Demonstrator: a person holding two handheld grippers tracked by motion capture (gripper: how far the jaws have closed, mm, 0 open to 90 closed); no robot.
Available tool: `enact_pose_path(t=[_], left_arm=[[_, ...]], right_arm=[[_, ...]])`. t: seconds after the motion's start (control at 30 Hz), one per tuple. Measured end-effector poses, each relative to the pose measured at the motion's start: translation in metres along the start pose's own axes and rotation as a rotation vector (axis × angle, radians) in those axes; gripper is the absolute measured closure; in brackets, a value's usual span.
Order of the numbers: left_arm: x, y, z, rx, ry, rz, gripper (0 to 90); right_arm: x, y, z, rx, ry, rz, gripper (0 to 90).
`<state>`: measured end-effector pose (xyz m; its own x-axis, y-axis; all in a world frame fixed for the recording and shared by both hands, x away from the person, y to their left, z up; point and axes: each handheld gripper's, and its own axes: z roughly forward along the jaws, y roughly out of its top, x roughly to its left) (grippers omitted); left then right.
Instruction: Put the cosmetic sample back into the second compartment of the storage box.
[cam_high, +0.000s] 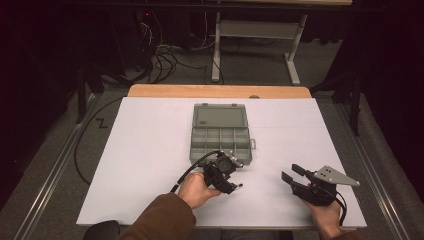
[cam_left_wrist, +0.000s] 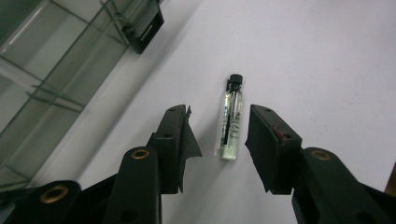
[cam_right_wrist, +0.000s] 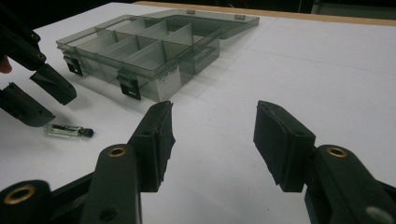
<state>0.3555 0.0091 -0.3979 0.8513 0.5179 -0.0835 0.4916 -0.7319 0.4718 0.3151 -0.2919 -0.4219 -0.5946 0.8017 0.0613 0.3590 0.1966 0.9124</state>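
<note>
A small glass vial (cam_left_wrist: 231, 120) with a black cap lies flat on the white table (cam_high: 150, 150), just in front of the near edge of an open grey plastic compartment box (cam_high: 220, 135). The left gripper (cam_high: 235, 186) is down over it, held by the person's left hand (cam_high: 196, 190). In the left gripper view the vial sits between the two black jaws, which are spread either side of it with bare table showing on both sides, so the pads (cam_left_wrist: 259, 140) do not press on the glass. Nothing is pinched. The vial's cap points away from the gripper, and clear liquid shows inside. Off to the right, well apart from the vial and box, the right gripper (cam_high: 292, 173) rests low over the table in the person's right hand (cam_high: 327, 216), its jaws standing wide with nothing between them. The box lid lies flat behind its compartments.
</note>
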Motion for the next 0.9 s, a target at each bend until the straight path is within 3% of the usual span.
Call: enact_pose_path(t=[0.47, 0.9], left_arm=[[-0.007, 0.006, 0.013, 0.063, -0.002, 0.042, 67.2], [-0.008, 0.008, 0.015, 0.078, 0.041, 0.073, 79.5]], right_arm=[[0.000, 0.000, 0.000, 0.002, 0.009, -0.003, 48.7], [0.000, 0.000, 0.000, -0.004, 0.006, -0.004, 48.0]])
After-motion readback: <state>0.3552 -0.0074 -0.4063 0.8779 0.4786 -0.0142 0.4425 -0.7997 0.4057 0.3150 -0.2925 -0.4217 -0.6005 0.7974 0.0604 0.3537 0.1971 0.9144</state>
